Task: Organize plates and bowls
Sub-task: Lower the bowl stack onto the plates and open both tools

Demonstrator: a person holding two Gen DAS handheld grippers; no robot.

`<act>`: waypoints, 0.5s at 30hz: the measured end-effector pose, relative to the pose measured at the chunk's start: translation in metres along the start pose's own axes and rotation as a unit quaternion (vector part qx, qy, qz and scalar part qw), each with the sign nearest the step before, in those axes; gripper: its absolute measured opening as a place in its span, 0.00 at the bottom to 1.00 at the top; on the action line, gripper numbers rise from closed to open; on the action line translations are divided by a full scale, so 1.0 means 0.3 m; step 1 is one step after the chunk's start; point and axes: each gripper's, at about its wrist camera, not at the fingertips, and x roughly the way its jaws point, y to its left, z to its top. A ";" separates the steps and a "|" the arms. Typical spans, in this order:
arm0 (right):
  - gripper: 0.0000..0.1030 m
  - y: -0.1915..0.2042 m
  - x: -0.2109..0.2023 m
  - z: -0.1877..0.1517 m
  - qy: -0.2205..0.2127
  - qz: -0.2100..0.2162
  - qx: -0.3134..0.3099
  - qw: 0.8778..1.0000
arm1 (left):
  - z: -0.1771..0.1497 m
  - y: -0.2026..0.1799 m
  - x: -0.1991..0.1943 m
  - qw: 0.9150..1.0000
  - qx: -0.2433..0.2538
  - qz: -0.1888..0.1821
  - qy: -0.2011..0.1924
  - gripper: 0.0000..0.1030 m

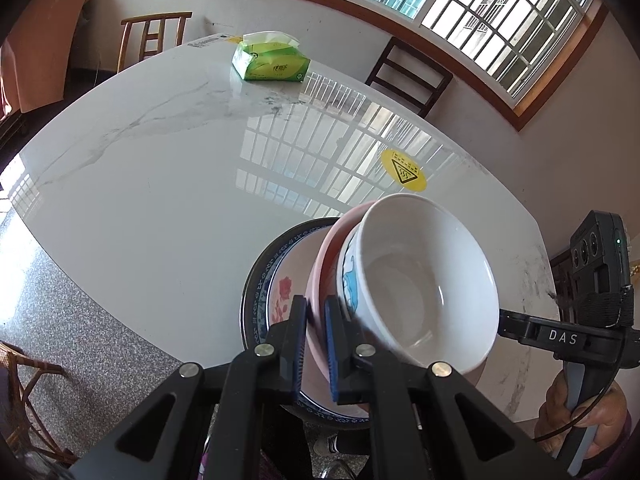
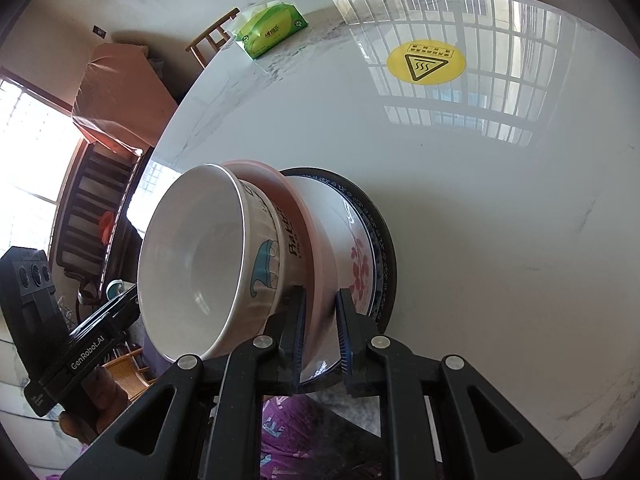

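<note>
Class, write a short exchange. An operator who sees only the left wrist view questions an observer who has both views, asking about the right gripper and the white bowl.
Operator: From the left wrist view, the tips of the right gripper are hidden behind the white bowl. What are they on?
Observer: They are shut on the rim of the pink plate, the one under the bowl.
Operator: Is anything printed on the side of the bowl that faces away from me?
Observer: Yes, dark lettering runs along the bowl's wall, next to a teal drawing.
</note>
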 end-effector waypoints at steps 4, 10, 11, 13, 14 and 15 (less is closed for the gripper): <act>0.16 0.000 0.002 -0.002 -0.006 0.008 0.001 1.000 | -0.013 -0.018 -0.003 0.999 0.025 0.017 -0.022 0.07; 0.18 -0.004 0.001 -0.011 -0.019 0.017 -0.002 1.000 | -0.026 -0.028 -0.005 0.996 0.052 0.037 -0.056 0.08; 0.19 -0.001 -0.001 -0.014 -0.024 0.015 -0.006 1.000 | -0.032 -0.032 -0.005 0.995 0.059 0.044 -0.065 0.10; 0.19 0.000 -0.002 -0.018 -0.037 0.014 -0.010 0.999 | -0.048 -0.038 -0.008 0.992 0.071 0.054 -0.084 0.11; 0.19 0.001 -0.004 -0.023 -0.044 0.015 -0.014 0.999 | -0.053 -0.038 -0.008 0.991 0.077 0.058 -0.092 0.12; 0.19 0.000 -0.006 -0.023 -0.051 0.014 -0.016 0.998 | -0.059 -0.038 -0.010 0.990 0.082 0.062 -0.099 0.12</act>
